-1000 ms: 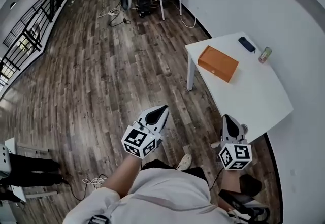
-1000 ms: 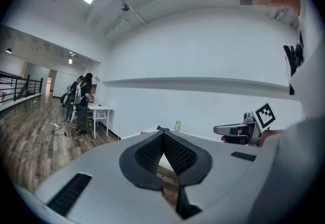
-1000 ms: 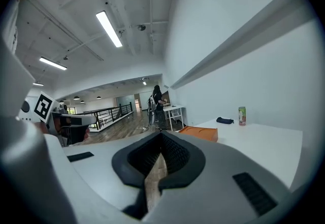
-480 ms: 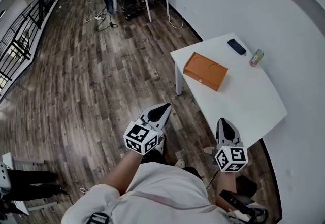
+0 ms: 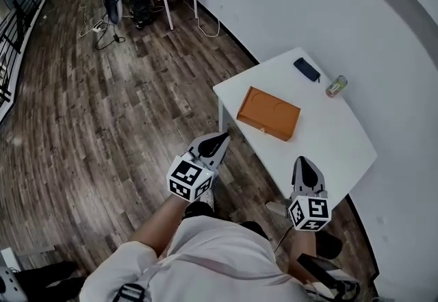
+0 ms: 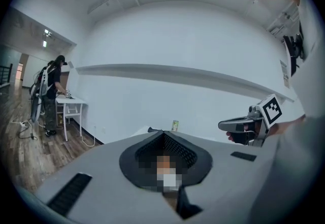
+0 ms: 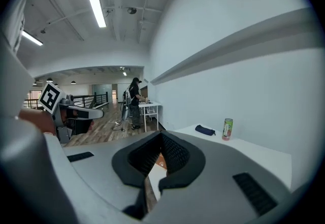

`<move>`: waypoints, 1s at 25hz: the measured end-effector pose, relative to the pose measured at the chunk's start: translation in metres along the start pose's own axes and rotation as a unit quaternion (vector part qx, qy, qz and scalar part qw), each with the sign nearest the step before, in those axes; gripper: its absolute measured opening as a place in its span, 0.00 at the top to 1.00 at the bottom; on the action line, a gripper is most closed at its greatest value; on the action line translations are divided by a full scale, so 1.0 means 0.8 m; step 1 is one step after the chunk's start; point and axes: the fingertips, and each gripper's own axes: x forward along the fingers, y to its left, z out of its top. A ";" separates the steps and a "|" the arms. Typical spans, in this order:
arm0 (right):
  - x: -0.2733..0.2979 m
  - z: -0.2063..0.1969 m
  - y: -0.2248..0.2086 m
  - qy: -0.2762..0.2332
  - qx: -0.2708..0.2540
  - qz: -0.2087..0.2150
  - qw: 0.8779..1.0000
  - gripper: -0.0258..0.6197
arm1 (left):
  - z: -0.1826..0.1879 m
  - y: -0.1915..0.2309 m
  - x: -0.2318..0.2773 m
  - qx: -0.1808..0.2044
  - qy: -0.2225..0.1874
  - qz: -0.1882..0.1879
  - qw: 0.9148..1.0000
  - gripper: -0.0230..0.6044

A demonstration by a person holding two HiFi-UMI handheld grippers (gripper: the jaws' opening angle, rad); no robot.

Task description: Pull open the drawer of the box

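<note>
Orange box (image 5: 268, 113) on table (image 5: 328, 146) — long axis diagonal, upper-left to lower-right

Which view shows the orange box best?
Head view: the orange box is fully visible, top face and front side, on the white table. The right gripper view catches only an orange sliver low in frame. In the left gripper view I cannot make it out.

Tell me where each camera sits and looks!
Head view: on the person's head, looking steeply down at floor, white table, orange box; shows torso, left gripper, right gripper.
Left gripper view: on the left gripper, looking along its jaws at the wall; right gripper shows.
Right gripper view: on the right gripper, facing the table; left gripper shows.
Shared: both gripper views see the can.
</note>
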 end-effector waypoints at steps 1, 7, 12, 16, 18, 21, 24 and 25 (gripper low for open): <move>0.010 0.005 0.008 -0.001 0.000 -0.003 1.000 0.96 | 0.003 0.016 0.003 0.000 0.002 -0.005 1.000 0.95; 0.054 0.009 0.020 0.011 0.013 -0.028 0.999 0.96 | -0.001 0.065 0.028 -0.010 0.014 -0.030 0.999 0.95; 0.071 0.004 0.013 0.020 0.021 -0.030 0.999 0.96 | -0.018 0.075 0.045 -0.025 0.030 -0.032 0.999 0.95; 0.072 0.003 0.001 0.018 0.024 -0.026 0.999 0.96 | -0.026 0.067 0.064 -0.027 0.044 -0.025 0.998 0.95; 0.070 0.000 -0.007 0.018 0.029 -0.019 0.999 0.96 | -0.031 0.055 0.077 -0.017 0.057 -0.022 0.998 0.95; 0.065 -0.011 -0.023 0.021 0.036 -0.014 0.999 0.96 | -0.051 0.036 0.103 -0.006 0.085 -0.020 0.996 0.95; 0.054 -0.025 -0.037 0.031 0.042 -0.010 0.999 0.96 | -0.084 0.019 0.130 -0.010 0.117 -0.027 0.993 0.94; 0.051 -0.031 -0.043 0.035 0.045 -0.010 0.998 0.96 | -0.095 0.015 0.139 -0.011 0.127 -0.027 0.991 0.94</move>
